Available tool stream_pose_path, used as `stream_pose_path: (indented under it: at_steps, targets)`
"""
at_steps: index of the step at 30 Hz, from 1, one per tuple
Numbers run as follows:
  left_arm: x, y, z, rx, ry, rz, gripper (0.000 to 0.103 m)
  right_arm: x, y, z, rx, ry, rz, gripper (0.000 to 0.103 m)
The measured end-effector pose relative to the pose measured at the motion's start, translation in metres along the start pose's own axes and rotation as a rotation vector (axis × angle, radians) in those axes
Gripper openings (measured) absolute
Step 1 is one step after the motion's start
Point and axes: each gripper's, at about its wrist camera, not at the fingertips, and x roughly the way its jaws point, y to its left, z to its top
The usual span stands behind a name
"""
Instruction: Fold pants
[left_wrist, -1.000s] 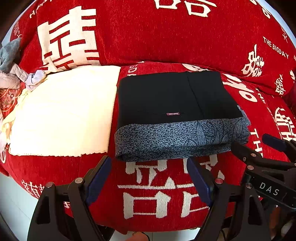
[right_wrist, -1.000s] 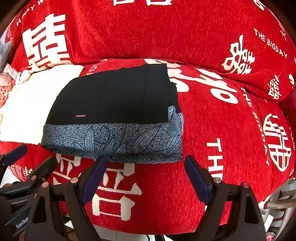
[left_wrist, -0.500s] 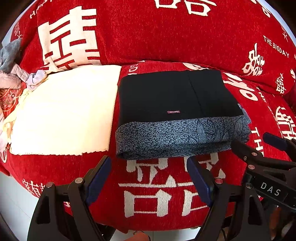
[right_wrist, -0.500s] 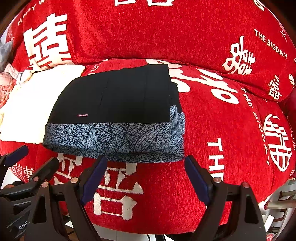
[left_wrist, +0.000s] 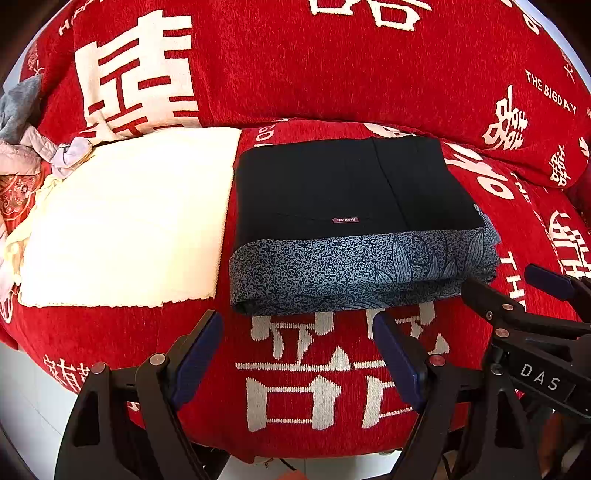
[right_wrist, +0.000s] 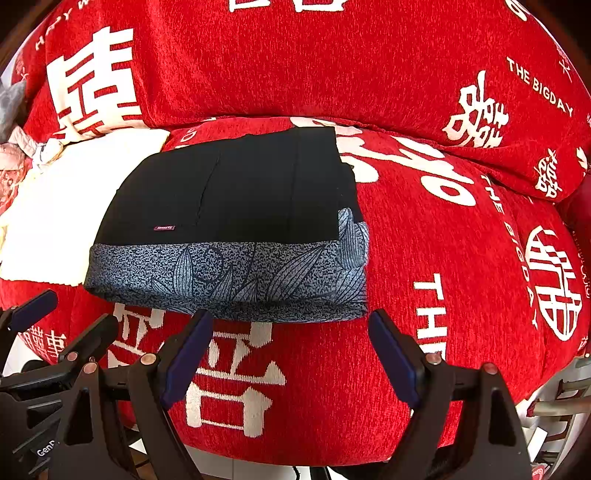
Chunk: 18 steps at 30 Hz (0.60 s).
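1. The pants (left_wrist: 354, 225) lie folded in a compact stack on the red sofa cover (left_wrist: 332, 369), just beside a cream towel (left_wrist: 125, 221), black cloth on top and a blue leaf-print band along the near edge.
2. Your left gripper (left_wrist: 295, 354) and right gripper (right_wrist: 288, 350) hover just short of that near edge, jaws spread wide, holding nothing.
3. Expect soft, limp, light fabric, likely to sag and slide between layers.
4. If you lift, pinch through all layers at the two near corners of the printed band.
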Motion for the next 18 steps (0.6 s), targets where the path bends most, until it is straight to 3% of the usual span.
stream_pose_path:
  at_steps: [13, 18]
  targets:
    - [-0.005, 0.001, -0.003, 0.005, -0.008, -0.009, 0.084, -0.007, -0.002, -0.004, -0.003, -0.013, 0.004, 0.088]
    - [0.0, 0.009, -0.027, 0.008, -0.011, -0.003, 0.084, -0.008, -0.001, -0.029, -0.003, -0.044, -0.003, 0.088]
